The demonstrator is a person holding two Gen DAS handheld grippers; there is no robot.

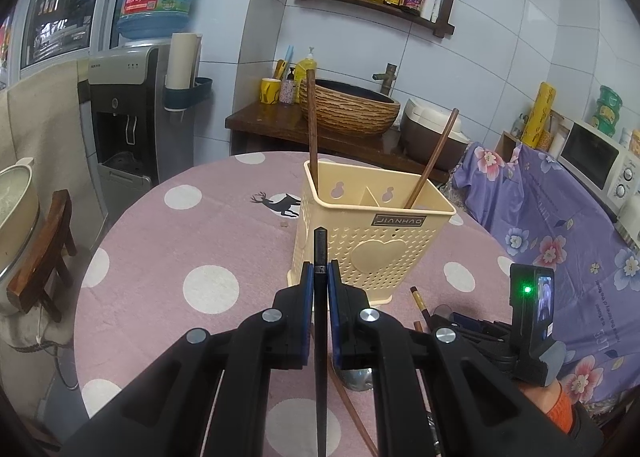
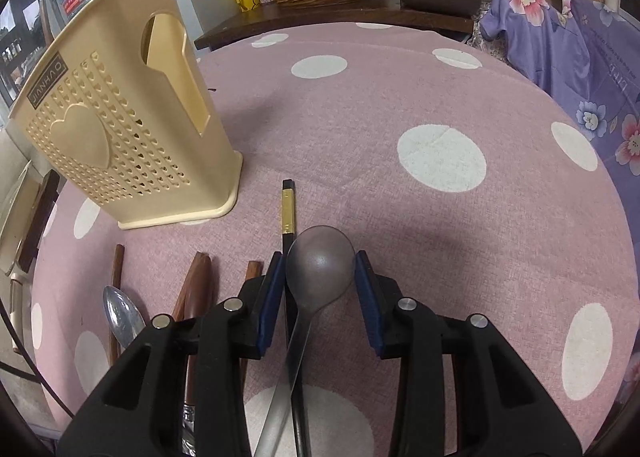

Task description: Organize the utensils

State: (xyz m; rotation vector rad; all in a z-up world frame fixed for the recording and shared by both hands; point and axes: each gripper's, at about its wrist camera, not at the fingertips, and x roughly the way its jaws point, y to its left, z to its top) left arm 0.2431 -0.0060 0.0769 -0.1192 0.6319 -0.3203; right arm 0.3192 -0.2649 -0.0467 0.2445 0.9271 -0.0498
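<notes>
A cream perforated utensil holder (image 1: 372,233) stands on the table, with two brown wooden chopsticks (image 1: 313,125) leaning inside. My left gripper (image 1: 320,277) is shut on a black chopstick (image 1: 320,337), held upright just in front of the holder. In the right wrist view the holder (image 2: 120,125) is at the left. My right gripper (image 2: 320,269) has its pads on both sides of the bowl of a metal spoon (image 2: 320,265) lying on the cloth. A black chopstick with a gold band (image 2: 289,213) lies beside the spoon. Another spoon (image 2: 120,317) and brown wooden utensils (image 2: 196,289) lie to the left.
The round table has a pink polka-dot cloth (image 2: 400,117). A water dispenser (image 1: 124,113) and a wooden stool (image 1: 44,257) stand at the left. A basin (image 1: 352,105) sits behind the table. A purple floral cover (image 1: 552,217) lies at the right.
</notes>
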